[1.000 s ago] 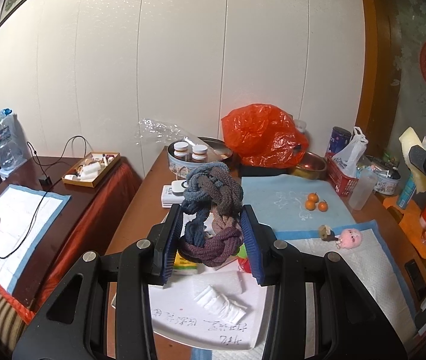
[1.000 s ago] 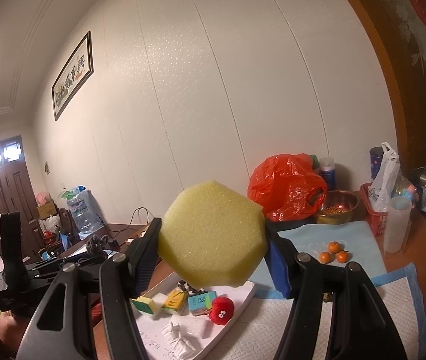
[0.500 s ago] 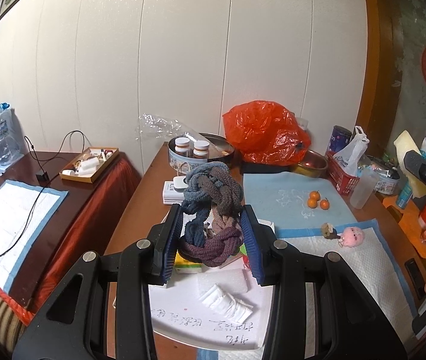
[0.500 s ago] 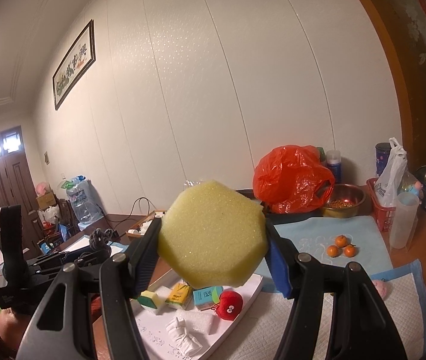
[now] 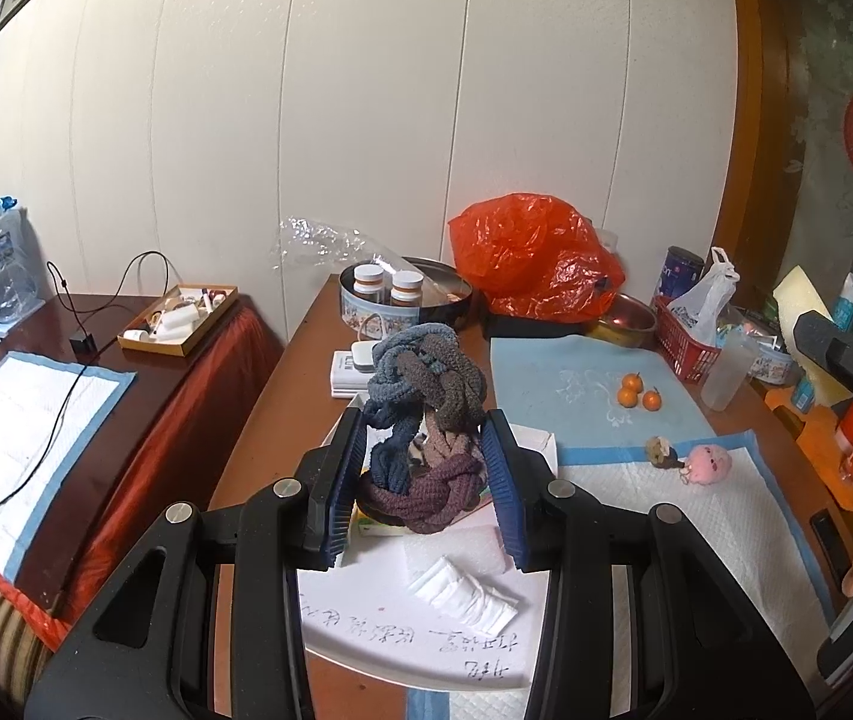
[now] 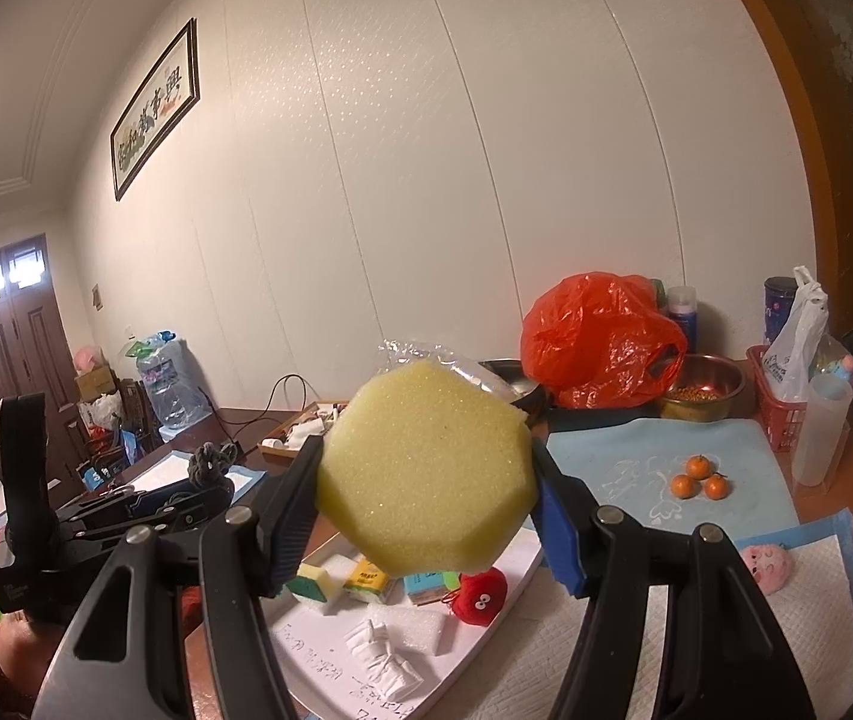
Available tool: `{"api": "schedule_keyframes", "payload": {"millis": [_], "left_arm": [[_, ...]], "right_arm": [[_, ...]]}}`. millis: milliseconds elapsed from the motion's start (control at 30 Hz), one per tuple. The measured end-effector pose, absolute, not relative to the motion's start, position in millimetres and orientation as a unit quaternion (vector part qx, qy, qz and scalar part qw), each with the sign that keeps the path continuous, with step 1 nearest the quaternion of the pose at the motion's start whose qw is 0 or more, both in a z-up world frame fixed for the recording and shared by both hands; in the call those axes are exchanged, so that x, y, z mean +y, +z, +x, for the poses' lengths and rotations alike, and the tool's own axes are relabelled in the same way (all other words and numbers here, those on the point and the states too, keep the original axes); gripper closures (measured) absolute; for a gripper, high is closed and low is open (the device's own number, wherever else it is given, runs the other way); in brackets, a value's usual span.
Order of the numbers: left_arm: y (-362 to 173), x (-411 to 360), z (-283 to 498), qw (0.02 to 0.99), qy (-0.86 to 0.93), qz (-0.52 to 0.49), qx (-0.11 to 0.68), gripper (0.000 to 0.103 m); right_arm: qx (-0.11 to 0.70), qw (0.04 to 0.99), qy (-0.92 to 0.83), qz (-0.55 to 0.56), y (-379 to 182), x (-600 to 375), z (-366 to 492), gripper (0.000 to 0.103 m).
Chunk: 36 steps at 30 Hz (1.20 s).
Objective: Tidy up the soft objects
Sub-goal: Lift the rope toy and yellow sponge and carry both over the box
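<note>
My left gripper (image 5: pixel 423 480) is shut on a braided knot of blue, brown and purple cord (image 5: pixel 426 420), held above a white tray (image 5: pixel 378 630). My right gripper (image 6: pixel 426 504) is shut on a yellow octagonal sponge (image 6: pixel 426 474), held above the same white tray (image 6: pixel 504 618). On the tray lie a folded white cloth (image 6: pixel 384 654), a red plush (image 6: pixel 482 595), a green-and-yellow sponge (image 6: pixel 310 579) and small packets (image 6: pixel 369 576). A pink plush (image 5: pixel 708 463) lies on the white pad to the right. The left gripper also shows in the right wrist view (image 6: pixel 204 483).
An orange plastic bag (image 5: pixel 534 264), a round tin with two jars (image 5: pixel 402 300), a metal bowl (image 6: pixel 705 387), a red basket (image 5: pixel 687 339) and three small oranges (image 5: pixel 639 393) stand at the back. A lower side table with a cable (image 5: pixel 60 420) is to the left.
Both grippers keep their hold. The views shift slightly; the table sits a little lower and further in the frames. Nothing was let go.
</note>
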<state>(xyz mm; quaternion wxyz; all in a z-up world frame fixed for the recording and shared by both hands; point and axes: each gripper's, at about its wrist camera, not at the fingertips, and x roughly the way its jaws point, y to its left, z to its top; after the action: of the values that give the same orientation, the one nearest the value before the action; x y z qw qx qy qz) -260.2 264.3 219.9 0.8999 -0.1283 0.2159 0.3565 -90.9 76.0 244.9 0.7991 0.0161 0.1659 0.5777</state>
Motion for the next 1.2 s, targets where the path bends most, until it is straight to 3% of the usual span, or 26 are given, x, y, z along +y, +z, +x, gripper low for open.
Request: {"api": "schedule_keyframes", "payload": {"millis": [733,1200], "left_arm": [[193.5,296.6,-279.6,0.894,0.353,-0.134,0.241,0.064],[102.2,319.9,-249.7,0.883,0.278,-0.173,0.338,0.064]], "right_arm": [[0.207,0.788,0.580,0.003,216.3,119.4,-112.0,0.038],[0.284,0.794,0.537,-0.029,148.3,173.4,-113.5,0.038]]}}
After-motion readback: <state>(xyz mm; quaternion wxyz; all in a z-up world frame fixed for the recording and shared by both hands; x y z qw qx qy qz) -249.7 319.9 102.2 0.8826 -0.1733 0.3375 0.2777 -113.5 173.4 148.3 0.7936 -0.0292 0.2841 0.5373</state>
